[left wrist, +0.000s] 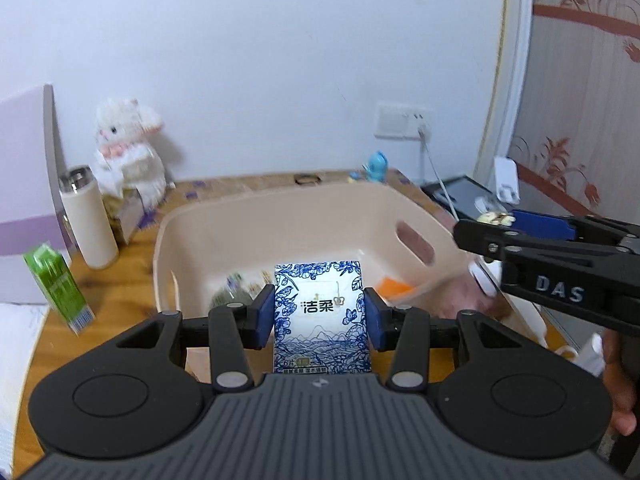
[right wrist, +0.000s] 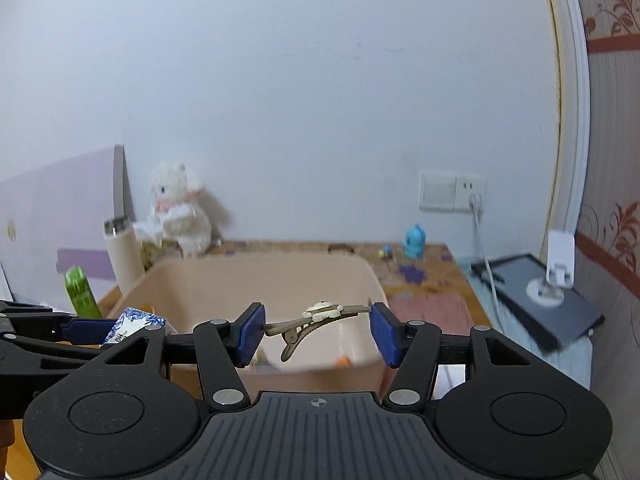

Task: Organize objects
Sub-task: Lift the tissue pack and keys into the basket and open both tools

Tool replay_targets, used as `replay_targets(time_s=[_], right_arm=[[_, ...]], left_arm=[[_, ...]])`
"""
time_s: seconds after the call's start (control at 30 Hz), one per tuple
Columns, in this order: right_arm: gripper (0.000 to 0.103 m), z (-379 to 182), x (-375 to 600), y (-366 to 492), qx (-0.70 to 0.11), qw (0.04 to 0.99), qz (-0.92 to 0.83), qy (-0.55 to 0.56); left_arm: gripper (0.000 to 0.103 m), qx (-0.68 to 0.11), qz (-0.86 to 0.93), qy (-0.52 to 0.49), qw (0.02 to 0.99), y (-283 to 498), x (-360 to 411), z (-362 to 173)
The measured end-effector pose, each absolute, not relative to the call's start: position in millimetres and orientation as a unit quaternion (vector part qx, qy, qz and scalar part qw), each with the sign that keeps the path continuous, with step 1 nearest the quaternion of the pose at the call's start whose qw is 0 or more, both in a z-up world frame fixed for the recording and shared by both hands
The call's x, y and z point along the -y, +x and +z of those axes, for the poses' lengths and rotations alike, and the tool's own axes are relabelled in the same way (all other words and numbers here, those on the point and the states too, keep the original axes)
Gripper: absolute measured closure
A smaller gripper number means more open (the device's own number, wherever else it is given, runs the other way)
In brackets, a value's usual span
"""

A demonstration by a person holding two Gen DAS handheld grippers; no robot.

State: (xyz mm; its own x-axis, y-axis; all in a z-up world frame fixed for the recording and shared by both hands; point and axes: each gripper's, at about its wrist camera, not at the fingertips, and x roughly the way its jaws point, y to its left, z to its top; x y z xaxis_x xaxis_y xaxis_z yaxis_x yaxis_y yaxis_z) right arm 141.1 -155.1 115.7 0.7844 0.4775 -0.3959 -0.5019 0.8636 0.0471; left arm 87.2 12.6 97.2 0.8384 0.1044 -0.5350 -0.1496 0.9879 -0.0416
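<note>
Tissue pack (left wrist: 322, 312): blue-and-white floral packet, upright, pinched by its two side edges between the blue pads (left wrist: 265, 317) of my left gripper (left wrist: 320, 318), held over the near rim of the bin.
Green carton (left wrist: 60, 290): far left on the wooden table (left wrist: 104, 292), tilted and blurred, apart from the bin.
Flask (left wrist: 90, 220): cream with a steel cap, upright just behind the carton, left of the bin.
Plush rabbit (left wrist: 128, 148): white, sitting at the back left against the wall.
My left gripper: clenched on the tissue pack; from the right wrist it shows at the lower left, the pack's corner poking out.
Bin (left wrist: 304, 220): beige plastic tub with a slotted handle, mid-table; small items lie blurred on its floor, one of them orange (left wrist: 394, 290).
Hair clip (right wrist: 320, 318): bronze alligator clip with a cream ornament, spanning crosswise between my right gripper's (right wrist: 318, 330) blue pads (right wrist: 250, 332), touching both, above the bin's near edge.
My right gripper: grasping the hair clip end to end.
Blue figurine (right wrist: 414, 242): back right of the table, near the wall socket (right wrist: 452, 192).
Dark tablet (right wrist: 540, 300): far right, beside the table.
</note>
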Motion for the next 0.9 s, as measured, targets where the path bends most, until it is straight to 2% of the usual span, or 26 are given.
replay_targets(time_s=[0.37, 0.9], right_arm=[[0.048, 125, 121, 185, -0.193, 0.946, 0.261, -0.022], [0.048, 62, 65, 247, -0.301, 0.917, 0.255, -0.066]], left_arm=[[0.055, -0.284, 0.122, -0.02, 0.951, 152, -40, 98], [0.055, -0.399, 0.141, -0.036, 0.905, 220, -76, 32]])
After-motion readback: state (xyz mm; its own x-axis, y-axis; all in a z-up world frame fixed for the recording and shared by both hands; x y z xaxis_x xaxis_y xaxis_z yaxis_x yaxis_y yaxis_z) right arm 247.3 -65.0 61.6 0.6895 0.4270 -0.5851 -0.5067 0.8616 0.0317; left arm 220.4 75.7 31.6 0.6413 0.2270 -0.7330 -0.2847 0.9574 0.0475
